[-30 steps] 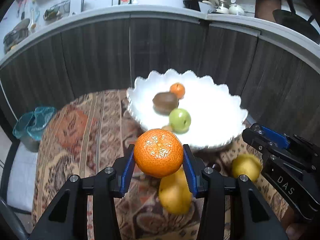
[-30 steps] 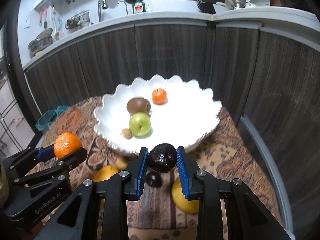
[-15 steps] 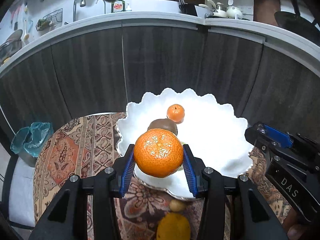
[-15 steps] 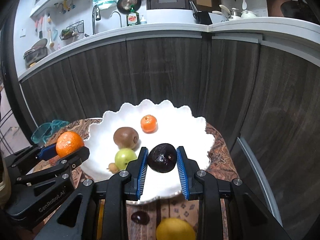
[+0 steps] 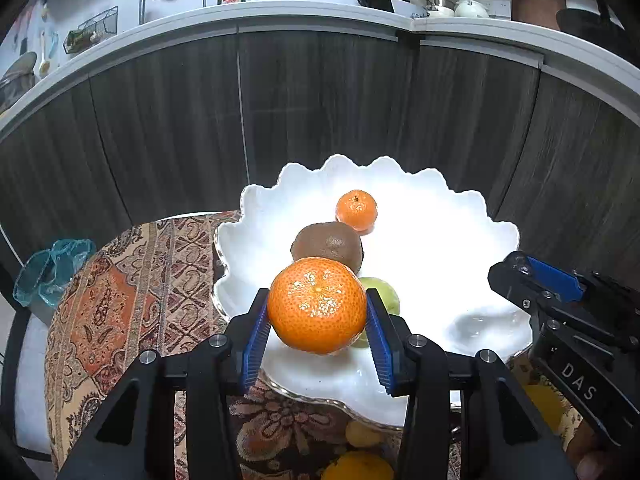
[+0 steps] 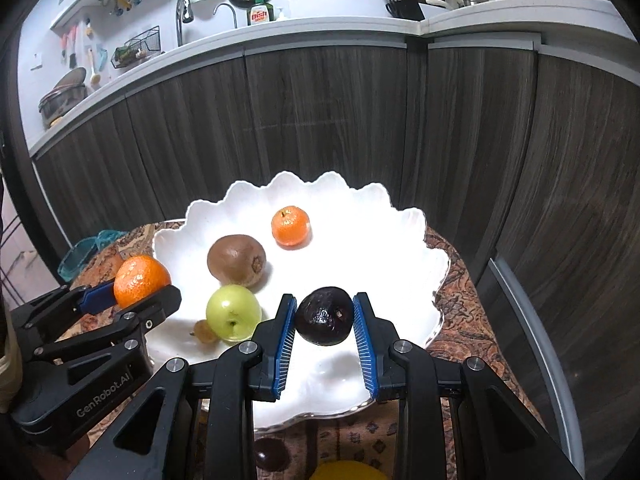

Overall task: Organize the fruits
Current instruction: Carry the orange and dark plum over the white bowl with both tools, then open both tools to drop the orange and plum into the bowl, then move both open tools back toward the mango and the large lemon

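L gripper (image 5: 317, 334) clamps a round, pebbly-skinned orange (image 5: 317, 305); R gripper (image 6: 324, 340) pinches a dark wrinkled plum (image 6: 324, 315), both over the scalloped glossy white bowl (image 6: 384, 248), orange at its 8 o'clock

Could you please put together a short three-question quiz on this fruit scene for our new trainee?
1. True or false: the left gripper is shut on an orange.
2. Which fruit does the right gripper hold over the white bowl? A) the green apple B) a dark purple fruit C) the kiwi
3. Fill in: the fruit that lies farthest back in the bowl is a small ____.

Key: 1 true; 2 B; 3 orange.
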`<state>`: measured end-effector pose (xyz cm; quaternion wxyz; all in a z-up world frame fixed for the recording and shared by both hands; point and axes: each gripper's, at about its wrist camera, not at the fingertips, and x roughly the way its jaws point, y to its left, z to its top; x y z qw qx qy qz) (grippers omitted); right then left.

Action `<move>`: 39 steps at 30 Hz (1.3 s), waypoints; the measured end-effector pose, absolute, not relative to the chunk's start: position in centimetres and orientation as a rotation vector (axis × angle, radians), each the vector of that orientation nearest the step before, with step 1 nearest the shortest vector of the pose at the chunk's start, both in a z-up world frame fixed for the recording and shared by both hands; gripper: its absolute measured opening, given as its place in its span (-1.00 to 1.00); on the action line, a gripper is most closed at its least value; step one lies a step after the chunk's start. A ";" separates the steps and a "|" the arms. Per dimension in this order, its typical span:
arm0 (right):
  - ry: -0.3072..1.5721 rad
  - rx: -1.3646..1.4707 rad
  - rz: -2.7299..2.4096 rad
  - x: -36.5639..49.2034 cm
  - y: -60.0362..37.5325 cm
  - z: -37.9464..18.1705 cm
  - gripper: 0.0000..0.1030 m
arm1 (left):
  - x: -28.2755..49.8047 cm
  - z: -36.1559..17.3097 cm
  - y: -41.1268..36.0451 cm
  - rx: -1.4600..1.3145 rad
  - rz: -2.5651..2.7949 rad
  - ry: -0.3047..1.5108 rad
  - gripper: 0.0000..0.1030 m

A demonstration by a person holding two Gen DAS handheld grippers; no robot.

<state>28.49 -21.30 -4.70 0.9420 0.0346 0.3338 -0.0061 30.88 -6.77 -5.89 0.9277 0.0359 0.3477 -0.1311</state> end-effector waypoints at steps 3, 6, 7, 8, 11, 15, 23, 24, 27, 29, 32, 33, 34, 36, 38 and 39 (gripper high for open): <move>0.684 0.071 -0.013 28.6 -21.4 -5.0 -0.41 | 31.0 -6.3 -6.9 0.082 -0.271 0.724 -0.12; 0.689 0.078 -0.007 28.7 -21.4 -5.2 -0.41 | 31.0 -6.6 -7.0 0.091 -0.267 0.731 -0.11; 0.690 0.082 -0.006 28.7 -21.5 -5.3 -0.41 | 30.9 -6.7 -7.0 0.093 -0.267 0.732 -0.11; 0.691 0.084 -0.006 28.8 -21.5 -5.4 -0.41 | 30.9 -6.7 -7.0 0.095 -0.266 0.733 -0.10; 0.686 0.085 -0.015 28.6 -21.6 -5.3 -0.40 | 30.5 -6.2 -6.8 0.103 -0.245 0.699 0.25; 0.660 0.090 -0.051 28.2 -21.9 -4.9 0.39 | 30.1 -5.6 -6.7 0.127 -0.221 0.675 0.40; 0.580 0.069 -0.156 26.9 -22.7 -3.2 0.80 | 29.3 -4.5 -6.6 0.150 -0.175 0.646 0.81; 0.581 0.074 -0.157 26.8 -22.8 -3.0 0.80 | 29.2 -4.2 -6.5 0.152 -0.169 0.639 0.84; 0.573 0.079 -0.157 26.3 -23.0 -2.3 0.80 | 28.6 -3.5 -6.4 0.155 -0.155 0.630 0.85; 0.566 0.079 -0.156 25.9 -22.9 -1.9 0.80 | 28.1 -3.0 -6.2 0.149 -0.151 0.630 0.85; 0.552 0.078 -0.151 25.2 -22.7 -1.1 0.80 | 27.1 -2.0 -5.8 0.139 -0.147 0.621 0.89; 0.545 0.075 -0.152 24.8 -22.7 -0.7 0.80 | 26.7 -1.6 -5.7 0.138 -0.144 0.614 0.92; 0.535 0.070 -0.160 24.4 -22.6 -0.3 0.80 | 26.3 -1.3 -5.6 0.139 -0.141 0.608 0.93; 0.516 0.060 -0.174 23.5 -22.5 0.2 0.80 | 25.4 -0.7 -5.5 0.144 -0.138 0.595 0.94; 0.507 0.053 -0.179 22.6 -22.4 0.5 0.80 | 24.5 -0.3 -5.4 0.148 -0.134 0.590 0.95; 0.508 0.054 -0.178 22.1 -22.3 0.6 0.80 | 24.2 -0.1 -5.4 0.149 -0.133 0.588 0.96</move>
